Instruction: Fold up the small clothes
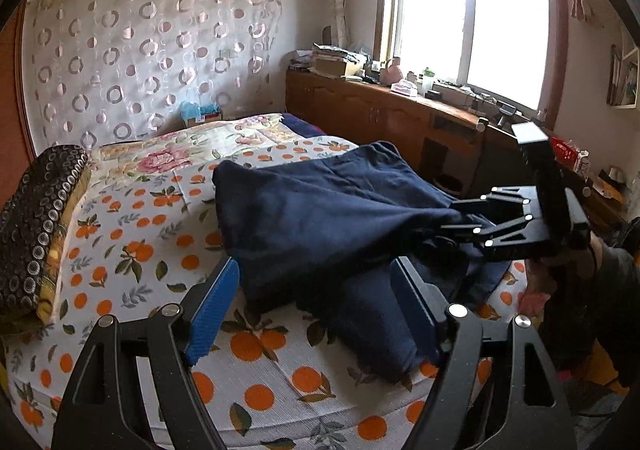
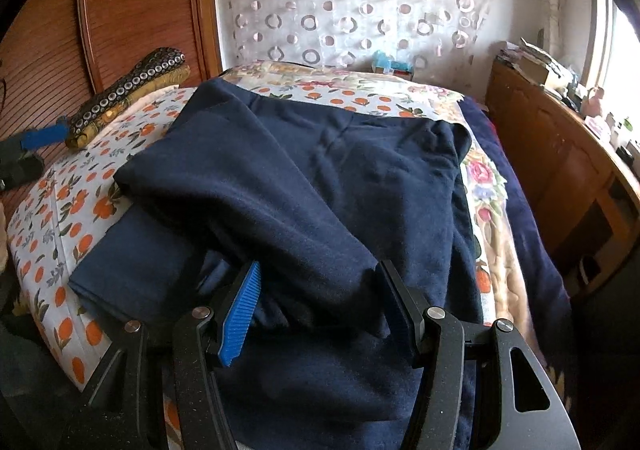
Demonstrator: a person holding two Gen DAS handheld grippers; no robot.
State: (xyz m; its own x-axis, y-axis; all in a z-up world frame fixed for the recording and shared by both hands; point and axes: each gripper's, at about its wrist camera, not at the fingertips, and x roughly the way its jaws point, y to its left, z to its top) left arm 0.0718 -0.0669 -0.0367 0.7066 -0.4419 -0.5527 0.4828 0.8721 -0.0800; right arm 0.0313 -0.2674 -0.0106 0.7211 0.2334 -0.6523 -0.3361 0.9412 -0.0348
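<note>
Blue pads of the left gripper stand wide apart over the near edge of the bed, nothing between them, the garment's near corner just beyond. That navy garment lies across the orange-print sheet, one layer doubled over another. Right gripper is closed on a bunched fold at its near end, cloth filling the gap between the pads. It looks soft, thick and fleecy: light, limp, likely to sag and drag on the sheet instead of sliding. Best hold is probably a corner or hem edge, pinched through both layers, one gripper at each end
</note>
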